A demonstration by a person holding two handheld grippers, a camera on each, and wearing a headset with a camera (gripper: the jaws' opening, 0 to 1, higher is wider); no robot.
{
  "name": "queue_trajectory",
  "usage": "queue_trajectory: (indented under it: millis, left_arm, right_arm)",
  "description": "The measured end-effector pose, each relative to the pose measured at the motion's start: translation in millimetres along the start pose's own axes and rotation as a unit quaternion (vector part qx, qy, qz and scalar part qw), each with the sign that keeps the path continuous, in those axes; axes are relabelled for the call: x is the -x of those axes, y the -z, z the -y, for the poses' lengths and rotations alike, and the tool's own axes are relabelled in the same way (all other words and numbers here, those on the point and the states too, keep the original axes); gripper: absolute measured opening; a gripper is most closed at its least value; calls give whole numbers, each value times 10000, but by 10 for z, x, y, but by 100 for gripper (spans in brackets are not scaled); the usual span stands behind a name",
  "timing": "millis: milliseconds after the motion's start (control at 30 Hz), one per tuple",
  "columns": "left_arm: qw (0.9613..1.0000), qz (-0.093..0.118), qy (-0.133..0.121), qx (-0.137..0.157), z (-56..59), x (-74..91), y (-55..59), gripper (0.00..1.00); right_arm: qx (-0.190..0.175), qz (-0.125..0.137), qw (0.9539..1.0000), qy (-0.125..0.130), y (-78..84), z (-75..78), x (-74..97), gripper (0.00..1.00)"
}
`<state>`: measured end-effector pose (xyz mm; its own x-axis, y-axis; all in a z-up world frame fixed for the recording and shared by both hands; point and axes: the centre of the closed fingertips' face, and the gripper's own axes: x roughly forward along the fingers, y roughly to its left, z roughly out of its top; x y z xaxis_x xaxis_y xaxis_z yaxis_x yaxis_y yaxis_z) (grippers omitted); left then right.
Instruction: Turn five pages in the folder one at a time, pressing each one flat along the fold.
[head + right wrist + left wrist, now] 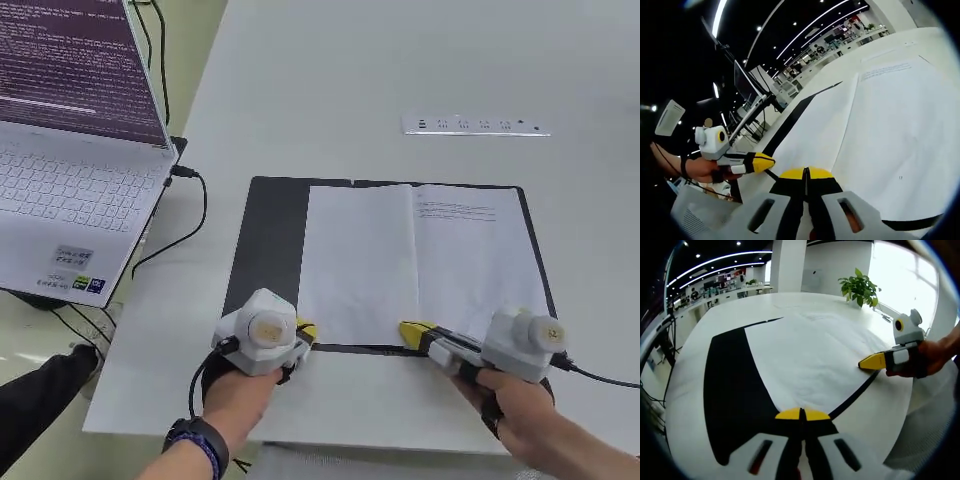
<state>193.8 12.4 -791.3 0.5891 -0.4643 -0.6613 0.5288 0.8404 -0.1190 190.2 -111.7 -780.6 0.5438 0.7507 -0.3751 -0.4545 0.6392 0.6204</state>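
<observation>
An open black folder (268, 240) lies flat on the white table, with white pages (420, 260) spread across it and a crease down the middle. My left gripper (308, 331) is shut, its yellow tips resting at the near left corner of the left page (805, 370). My right gripper (410, 330) is shut too, its yellow tips (805, 173) at the near edge of the pages by the fold. The right page (900, 125) carries a few lines of small print at its top. Nothing is held between either pair of jaws.
An open white laptop (70, 190) stands at the left, with black cables (190, 225) running toward the folder. A white power strip (475, 125) lies at the back of the table. The table's near edge (300, 440) is close below the hands.
</observation>
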Motion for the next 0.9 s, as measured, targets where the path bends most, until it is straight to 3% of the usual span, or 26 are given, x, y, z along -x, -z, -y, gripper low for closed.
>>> queue_trajectory:
  millis: [333,433,700,900]
  left_arm:
    - [10000,-62,-61,-29,9,12,-15,0]
    - [9997,-117,-29,-198,45,5,-12,0]
    - [9993,-312,153,105,93,6,-49,12]
    - [9995,-226,218,72,150,75,-207,23]
  right_arm:
    - [-87,-75,9999,22,15,-25,20,0]
    - [-101,-110,9999,23,9,-36,25,0]
    - [-206,-32,9997,-102,-89,-73,114,11]
    - [-133,23,9998,-145,-190,-46,258,20]
